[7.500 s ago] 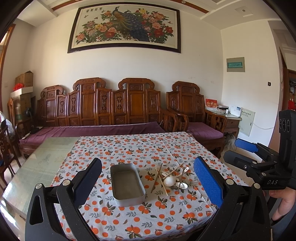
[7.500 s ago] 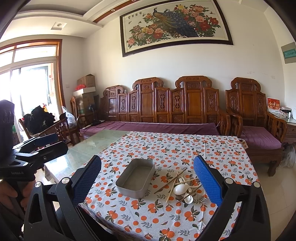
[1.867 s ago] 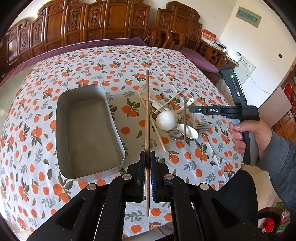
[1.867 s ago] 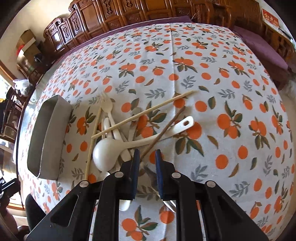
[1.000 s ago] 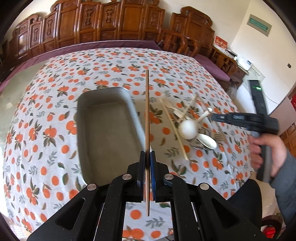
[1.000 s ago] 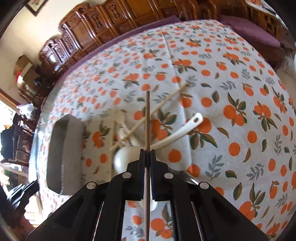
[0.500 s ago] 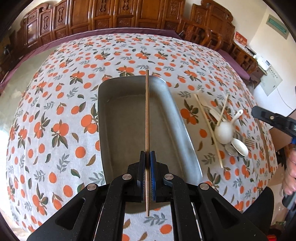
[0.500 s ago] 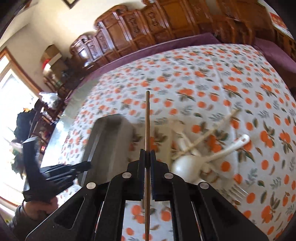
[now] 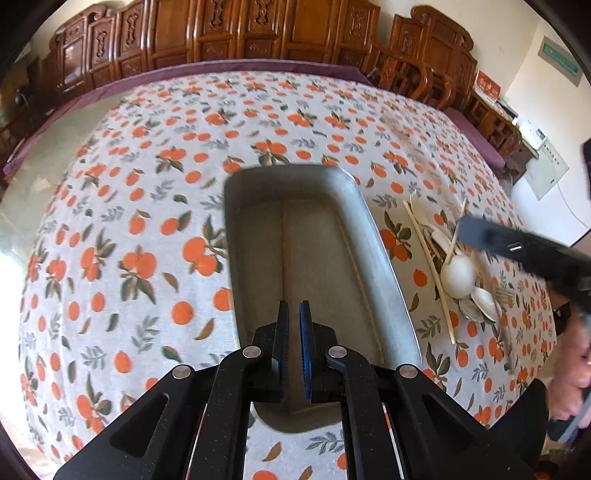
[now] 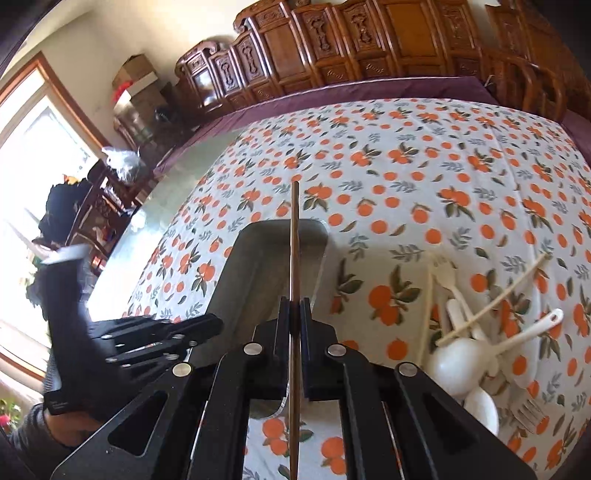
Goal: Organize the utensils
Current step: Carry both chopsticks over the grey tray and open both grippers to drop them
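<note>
A grey metal tray [image 9: 369,236] lies on the orange-print tablecloth; it also shows in the right wrist view [image 10: 255,258]. My left gripper [image 9: 293,314] hangs over the tray's near end, jaws slightly apart and empty. A brown chopstick [image 9: 285,258] lies blurred along the tray floor. My right gripper [image 10: 294,306] is shut on a second brown chopstick [image 10: 294,236] that points out over the tray. A pile of utensils, with a white ladle [image 10: 458,363], pale chopsticks [image 10: 491,301], spoons and forks, lies right of the tray; the ladle also shows in the left wrist view [image 9: 459,277].
The left gripper's body [image 10: 159,338] sits at the tray's left side in the right wrist view. The right gripper's body [image 9: 524,253] passes above the utensil pile in the left wrist view. A carved wooden bench [image 9: 258,33] stands behind the table.
My left gripper has opened a little and let its chopstick drop into the tray. My right gripper has carried its chopstick left, over the tray.
</note>
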Demonstrator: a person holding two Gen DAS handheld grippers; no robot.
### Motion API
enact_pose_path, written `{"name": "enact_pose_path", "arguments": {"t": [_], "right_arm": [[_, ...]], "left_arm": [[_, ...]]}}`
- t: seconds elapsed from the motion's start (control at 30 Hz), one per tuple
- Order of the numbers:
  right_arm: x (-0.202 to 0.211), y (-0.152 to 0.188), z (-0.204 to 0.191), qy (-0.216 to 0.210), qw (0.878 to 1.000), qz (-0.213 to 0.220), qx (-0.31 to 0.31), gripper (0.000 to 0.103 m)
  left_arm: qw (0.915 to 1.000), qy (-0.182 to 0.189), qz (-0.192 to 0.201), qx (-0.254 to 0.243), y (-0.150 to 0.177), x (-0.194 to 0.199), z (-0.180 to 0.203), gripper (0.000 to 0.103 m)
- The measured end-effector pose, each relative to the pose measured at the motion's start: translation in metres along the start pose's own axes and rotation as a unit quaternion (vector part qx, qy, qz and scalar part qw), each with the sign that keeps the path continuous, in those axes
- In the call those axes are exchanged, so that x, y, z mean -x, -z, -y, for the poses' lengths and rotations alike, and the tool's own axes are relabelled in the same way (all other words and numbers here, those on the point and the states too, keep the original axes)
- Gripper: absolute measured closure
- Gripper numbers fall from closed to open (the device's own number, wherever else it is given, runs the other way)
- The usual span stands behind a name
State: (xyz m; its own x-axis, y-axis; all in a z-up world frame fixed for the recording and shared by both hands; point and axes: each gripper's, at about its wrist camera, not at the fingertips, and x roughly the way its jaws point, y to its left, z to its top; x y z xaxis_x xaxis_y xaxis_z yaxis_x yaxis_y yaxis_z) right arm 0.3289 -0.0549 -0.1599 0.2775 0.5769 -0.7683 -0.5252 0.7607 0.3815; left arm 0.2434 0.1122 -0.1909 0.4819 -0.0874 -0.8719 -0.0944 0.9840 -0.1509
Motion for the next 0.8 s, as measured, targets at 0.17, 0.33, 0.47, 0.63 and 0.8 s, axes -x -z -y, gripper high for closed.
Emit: {"name": "enact_pose_path", "arguments": {"t": [0.17,0.33,0.47,0.63,0.8], "right_arm": [[-0.026,-0.002,-0.017,-0.004,1.0,-0.014,0.009,0.097],[-0.053,-0.006,-0.031,0.0,0.999,-0.028,0.018,0.097],[-0.067,-0.008,-0.035,0.006,0.999,-0.033,0.021,0.097],[-0.083,-0.007,-0.033,0.021,0.999,-0.039,0.023,0.097],[-0.093,-0.005,-0.033,0.029,0.998,-0.047,0.031,0.097]], "left_arm": [[0.9996,-0.006,0.028,0.007,0.001,0.029,-0.011,0.099],[0.9987,-0.009,0.047,0.016,0.001,0.049,-0.024,0.099],[0.998,-0.015,0.059,0.018,0.002,0.061,-0.032,0.099],[0.9974,-0.017,0.066,0.02,0.005,0.07,-0.037,0.099],[0.9971,-0.018,0.071,0.021,0.007,0.075,-0.041,0.099]]}}
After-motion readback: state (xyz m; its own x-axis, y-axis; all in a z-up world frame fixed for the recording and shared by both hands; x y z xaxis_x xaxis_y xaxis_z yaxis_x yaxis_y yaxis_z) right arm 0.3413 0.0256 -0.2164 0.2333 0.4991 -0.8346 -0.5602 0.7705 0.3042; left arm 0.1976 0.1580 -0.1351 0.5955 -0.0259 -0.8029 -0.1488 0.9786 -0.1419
